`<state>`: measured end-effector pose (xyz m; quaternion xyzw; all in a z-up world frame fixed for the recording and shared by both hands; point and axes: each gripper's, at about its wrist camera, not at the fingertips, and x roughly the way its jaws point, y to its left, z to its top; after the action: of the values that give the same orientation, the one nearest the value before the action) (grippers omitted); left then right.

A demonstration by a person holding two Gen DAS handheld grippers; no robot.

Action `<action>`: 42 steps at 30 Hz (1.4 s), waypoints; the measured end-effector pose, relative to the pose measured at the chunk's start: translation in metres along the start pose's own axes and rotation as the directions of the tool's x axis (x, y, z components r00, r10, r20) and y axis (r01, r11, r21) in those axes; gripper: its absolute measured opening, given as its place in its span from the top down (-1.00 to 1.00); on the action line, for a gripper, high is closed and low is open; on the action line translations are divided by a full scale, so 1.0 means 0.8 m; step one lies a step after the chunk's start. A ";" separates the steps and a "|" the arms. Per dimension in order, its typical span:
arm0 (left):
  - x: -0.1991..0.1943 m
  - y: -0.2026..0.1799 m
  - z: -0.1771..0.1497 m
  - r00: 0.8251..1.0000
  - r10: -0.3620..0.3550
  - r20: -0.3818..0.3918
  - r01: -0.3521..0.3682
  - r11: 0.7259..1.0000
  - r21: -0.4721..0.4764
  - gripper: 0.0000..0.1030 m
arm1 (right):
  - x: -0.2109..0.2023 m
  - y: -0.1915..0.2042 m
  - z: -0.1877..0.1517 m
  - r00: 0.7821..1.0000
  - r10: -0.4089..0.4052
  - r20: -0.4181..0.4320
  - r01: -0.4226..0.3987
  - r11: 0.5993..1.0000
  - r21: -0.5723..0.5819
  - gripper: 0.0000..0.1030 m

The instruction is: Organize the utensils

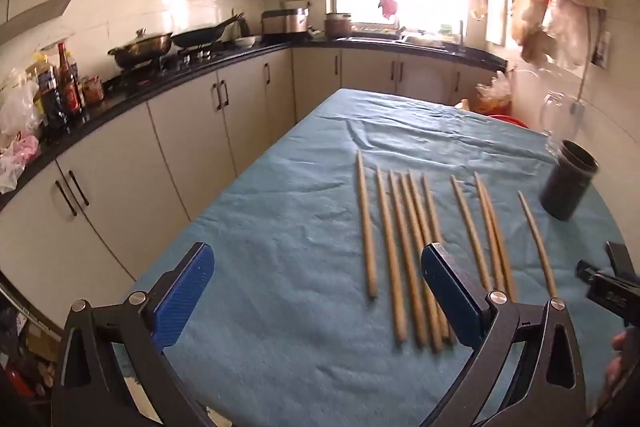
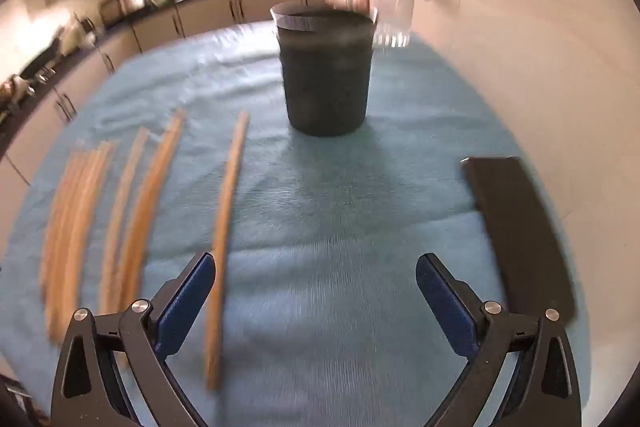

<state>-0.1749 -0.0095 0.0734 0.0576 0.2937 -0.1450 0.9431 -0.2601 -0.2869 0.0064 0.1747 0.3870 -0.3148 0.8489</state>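
Both grippers, left (image 1: 316,291) and right (image 2: 316,291), gape empty; chopsticks (image 1: 404,251) ahead on cloth (image 1: 280,227), one just inside right's left finger; holder (image 2: 326,71) beyond.

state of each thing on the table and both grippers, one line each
chopsticks: lying flat in a row on the cloth, none picked up
dark cup: upright, apart from the chopsticks, inside hidden
black flat object: lying flat near the table's edge
left gripper: open, holding nothing
right gripper: open, holding nothing
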 end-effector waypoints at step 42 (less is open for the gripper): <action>-0.024 -0.024 -0.026 0.999 -0.035 -0.006 0.035 0.999 0.035 -0.99 | -0.133 0.021 -0.064 0.962 0.097 0.254 -0.086 0.995 -0.056 -0.98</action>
<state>-0.2072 -0.0191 0.0668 0.0694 0.2944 -0.1665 0.9385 -0.3305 -0.2043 0.0562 0.1313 0.2722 -0.2866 0.9091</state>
